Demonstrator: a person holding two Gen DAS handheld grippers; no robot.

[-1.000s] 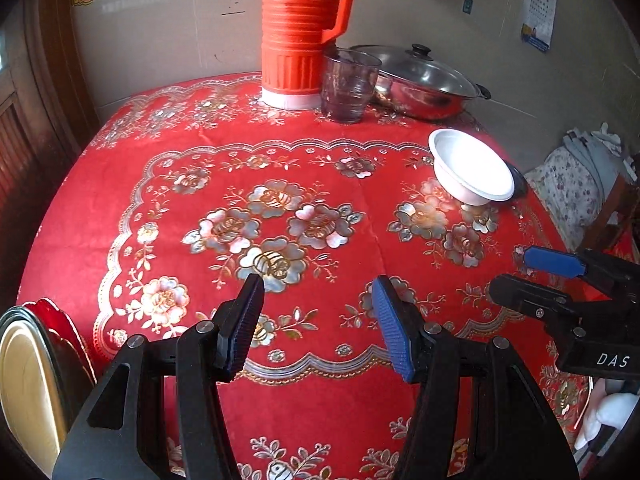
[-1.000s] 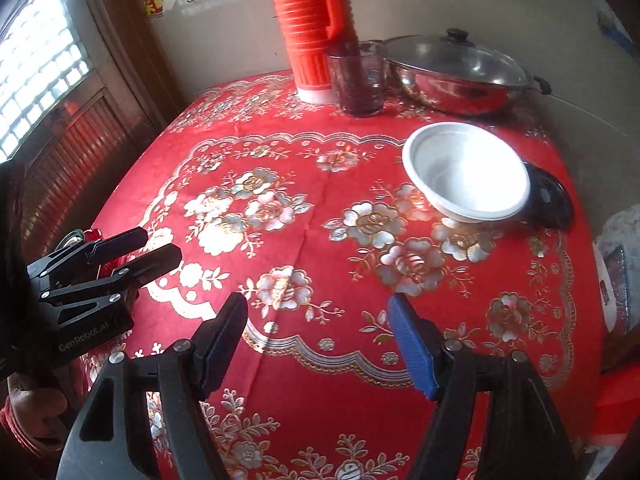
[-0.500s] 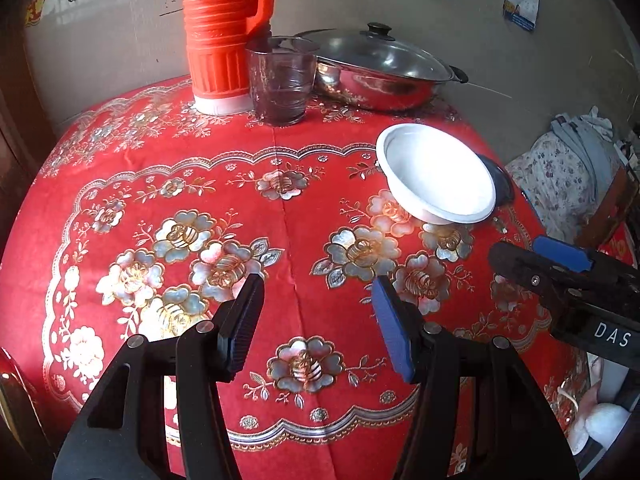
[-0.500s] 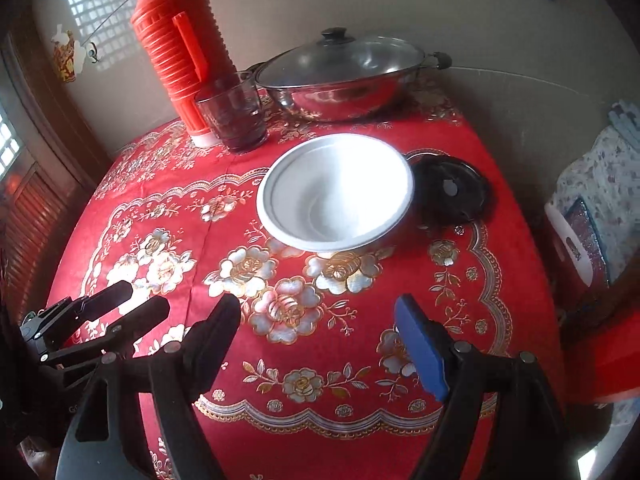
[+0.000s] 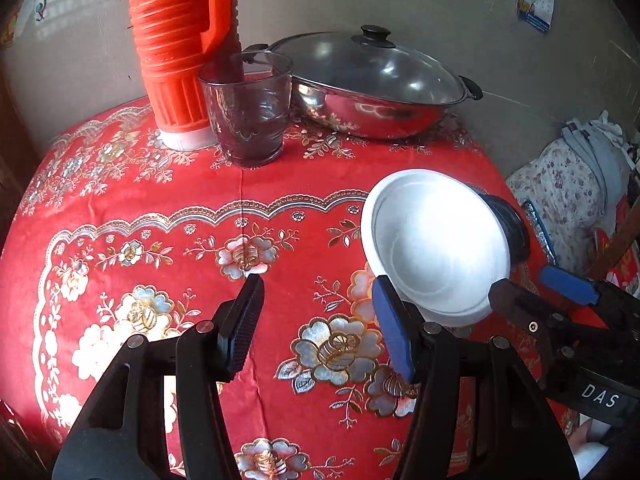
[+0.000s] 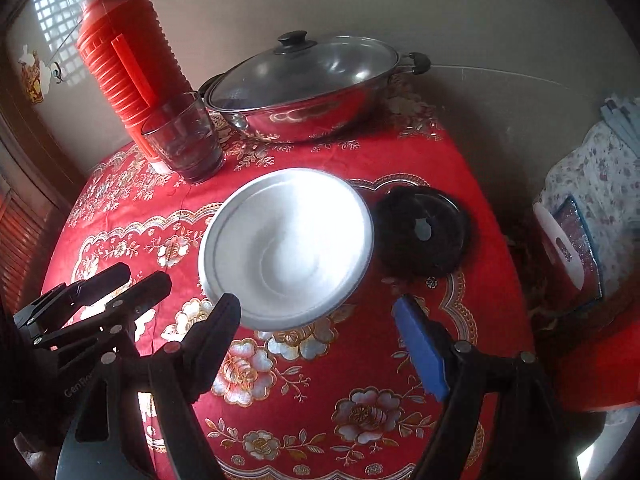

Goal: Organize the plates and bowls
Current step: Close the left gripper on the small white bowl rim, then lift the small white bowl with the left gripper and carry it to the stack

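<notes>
Left wrist: left gripper (image 5: pixel 316 320) jaws partly apart, nothing between them, over the red tablecloth (image 5: pixel 160 208). White bowl (image 5: pixel 436 240) near the tabletop's right edge, black lid (image 5: pixel 508 224) just behind it. Right gripper (image 5: pixel 540 292) beside the bowl.

Right wrist: right gripper (image 6: pixel 320 332) jaws have just been opening, wide, empty, just short of the bowl's (image 6: pixel 286 246) near rim. Glass (image 6: pixel 184 140), thermos (image 6: pixel 128 64), lidded pan (image 6: pixel 304 88) along the far edge.

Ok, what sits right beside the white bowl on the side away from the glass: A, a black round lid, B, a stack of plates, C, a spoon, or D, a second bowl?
A: a black round lid lies flat on the red cloth next to the white bowl, opposite the glass.
</notes>
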